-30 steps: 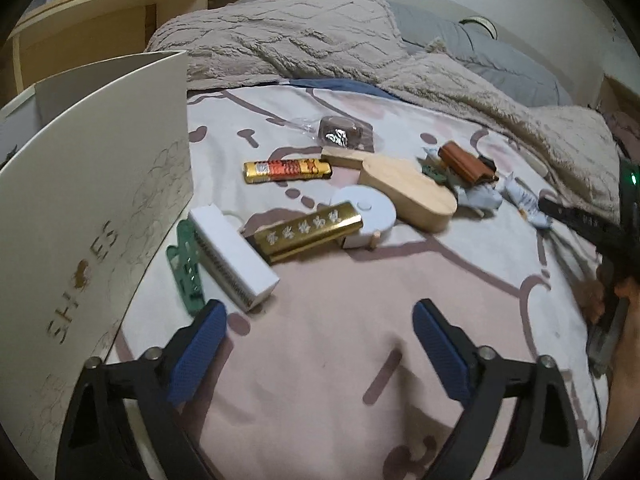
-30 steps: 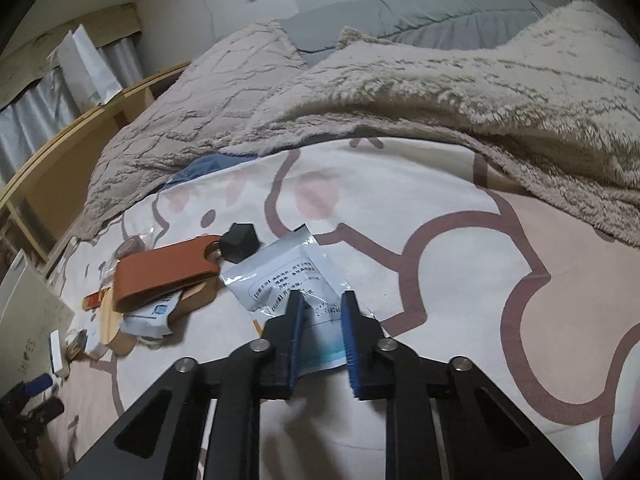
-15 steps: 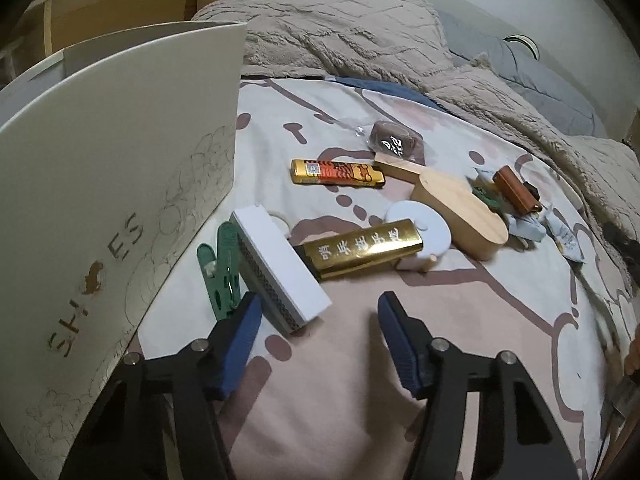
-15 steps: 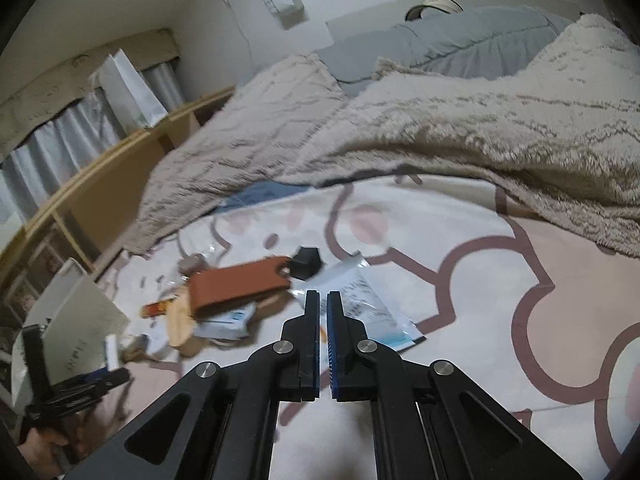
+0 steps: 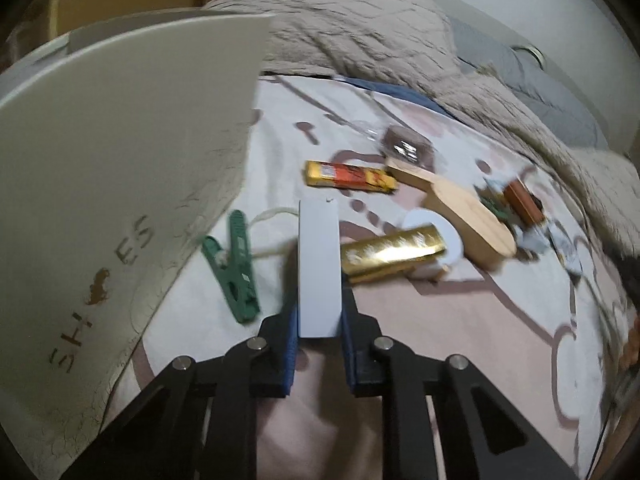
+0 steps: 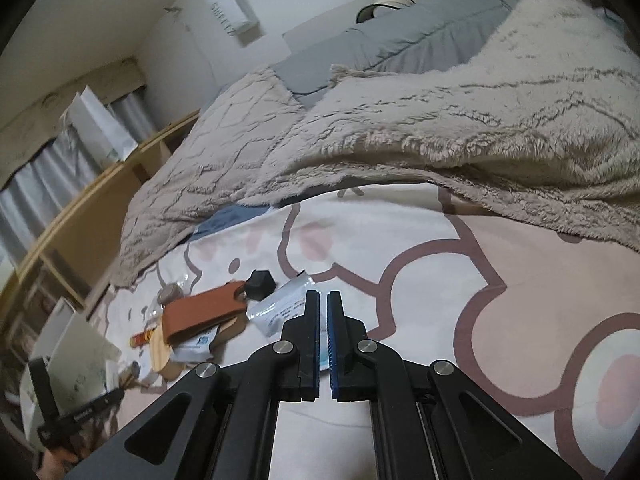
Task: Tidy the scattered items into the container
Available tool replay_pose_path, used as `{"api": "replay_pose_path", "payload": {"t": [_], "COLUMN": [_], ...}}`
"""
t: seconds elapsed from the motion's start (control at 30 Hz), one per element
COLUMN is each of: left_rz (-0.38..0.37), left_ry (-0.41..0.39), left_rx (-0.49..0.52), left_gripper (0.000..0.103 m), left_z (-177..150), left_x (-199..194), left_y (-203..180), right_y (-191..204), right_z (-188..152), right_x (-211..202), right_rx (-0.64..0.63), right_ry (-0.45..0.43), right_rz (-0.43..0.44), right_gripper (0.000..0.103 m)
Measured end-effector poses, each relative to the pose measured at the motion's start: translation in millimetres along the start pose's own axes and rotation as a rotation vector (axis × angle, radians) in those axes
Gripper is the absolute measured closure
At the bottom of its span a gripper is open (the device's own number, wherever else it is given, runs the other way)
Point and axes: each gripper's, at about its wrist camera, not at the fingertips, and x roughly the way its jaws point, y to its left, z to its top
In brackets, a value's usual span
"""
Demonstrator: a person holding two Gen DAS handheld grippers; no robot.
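White box: a slim white box (image 5: 319,268) stands on its narrow edge between the blue pads of the left gripper (image 5: 319,344), running straight ahead of it
Left gripper: jaws have just been closing and are now clamped on the near end of the white box; the far end is unsupported
Grip risk: held by one end only, the box may pivot or slip on lifting
Neighbours: gold bar (image 5: 394,252) touches the box on the right and could be dragged; green clip (image 5: 234,268) lies just left
Container: shoe box (image 5: 120,184) stands close on the left; its tall wall could catch the box in a low swing
Right gripper: right gripper (image 6: 323,320) has its jaws together; whether the white sachet (image 6: 280,312) is pinched cannot be told
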Motion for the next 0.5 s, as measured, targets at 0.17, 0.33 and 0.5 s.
{"api": "replay_pose_path", "payload": {"t": [0.17,0.33,0.5], "left_rz": [-0.025,-0.082,-0.168], "left_ry": [0.034,0.105,0.187], "left_rx": [0.157,0.267,0.347], "left_gripper": [0.084,0.084,0.084], "left_z": [-16,-36,-56], "left_x": [-10,-24,-43], "left_y": [-29,-53,-75], "right_y": [4,10,11], "right_z": [4,0,-8], "right_x": [19,37,58], "right_rx": [0.016,0.011,0.018], "right_ry": [0.015,0.032,0.088], "right_rz": [0.020,0.045,0.052], "right_gripper": [0.099,0.099,0.099]}}
